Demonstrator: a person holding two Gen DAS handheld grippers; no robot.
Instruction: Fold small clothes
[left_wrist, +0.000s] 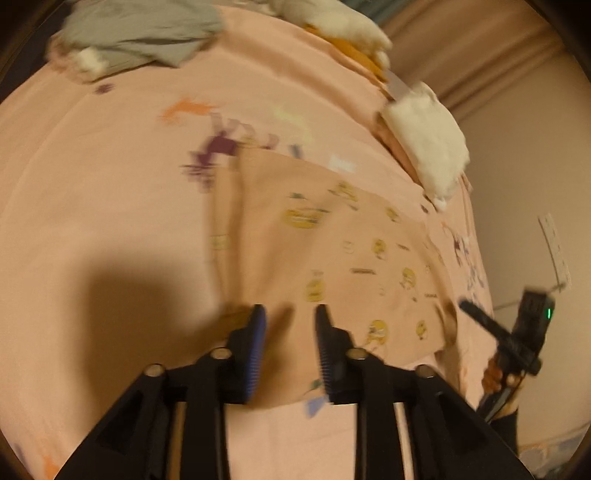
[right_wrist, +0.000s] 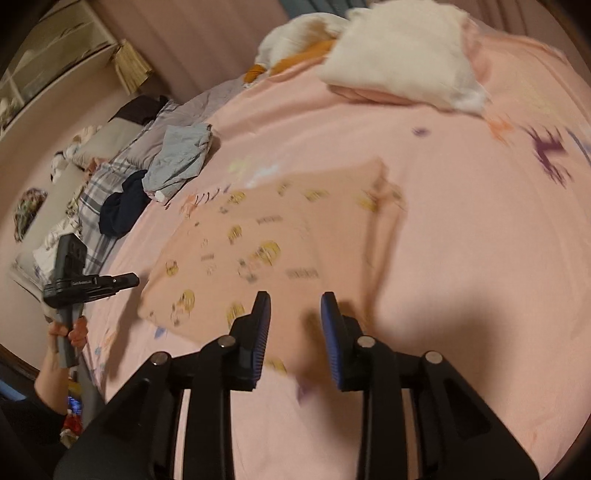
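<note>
Fig.: both tools just above the folded garment on the bed. Your left tool (left_wrist: 290, 325) has its jaws apart w/ nothing between them; the peach printed garment (left_wrist: 332, 251) lies flat directly ahead of and under its tips; pads not touching cloth. Your right tool (right_wrist: 295, 314) likewise stands parted and empty; same garment just ahead and to its left. Both views blurred, so fine creases can't be read. Judgement: a fold looks laid down and let go; the step in hand is clearing away w/o dragging the edge. To do it well: lift straight off the near hem; keep tips clear of the top layer; check edges line up before regripping. White folded pile (left_wrist: 428, 147) sits far ahead-right of the left tool; grey clothes (left_wrist: 140, 33) far ahead-left; bedsheet (left_wrist: 92, 166) underneath.
</note>
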